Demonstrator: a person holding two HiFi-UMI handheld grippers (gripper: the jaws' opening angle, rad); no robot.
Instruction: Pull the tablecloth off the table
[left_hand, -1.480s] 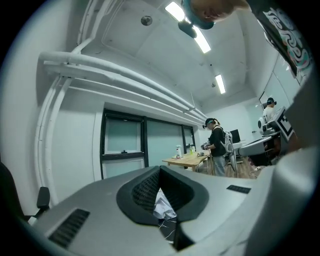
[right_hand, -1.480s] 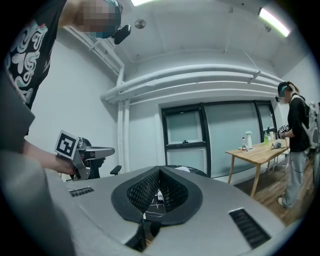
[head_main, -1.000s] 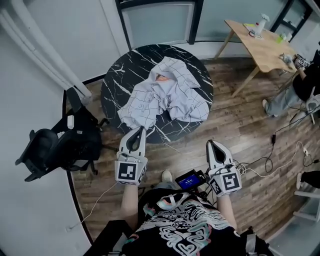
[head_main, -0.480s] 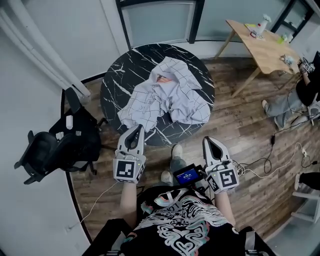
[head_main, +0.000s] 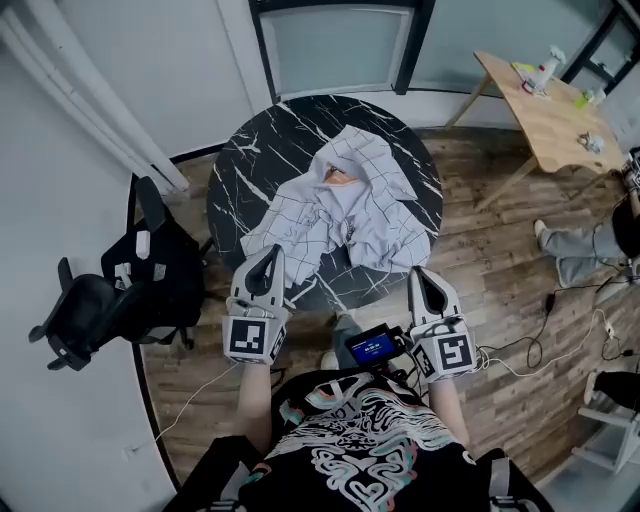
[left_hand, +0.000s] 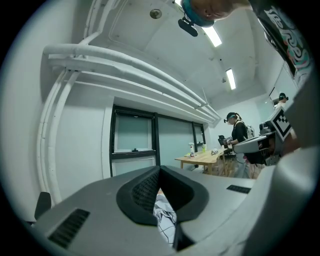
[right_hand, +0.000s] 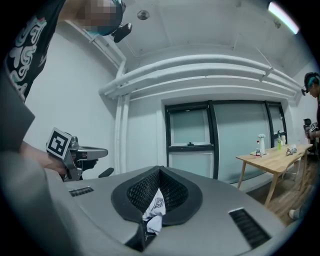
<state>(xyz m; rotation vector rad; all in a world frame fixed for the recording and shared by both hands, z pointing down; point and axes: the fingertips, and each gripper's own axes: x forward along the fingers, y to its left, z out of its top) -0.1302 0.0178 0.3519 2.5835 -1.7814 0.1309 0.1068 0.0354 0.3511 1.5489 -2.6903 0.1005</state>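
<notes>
At the table's (head_main: 250, 165) 7 o'clock edge, open the left gripper (head_main: 269, 258) first. For now, shut with nothing pinched, just short of the cloth's near corner. Treat the tablecloth (head_main: 345, 210) as light and loose: crumpled over the centre, spilling toward the near rim between 7 and 5 o'clock, likely to slide easily on the marble. At 5 o'clock, open the right gripper (head_main: 420, 278) too, equally shut and empty. Pinch two well-separated near edges, then draw back level and together, keeping folds clear of the rim.

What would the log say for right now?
left gripper: shut | right gripper: shut | tablecloth: crumpled on table | pull: not started
</notes>
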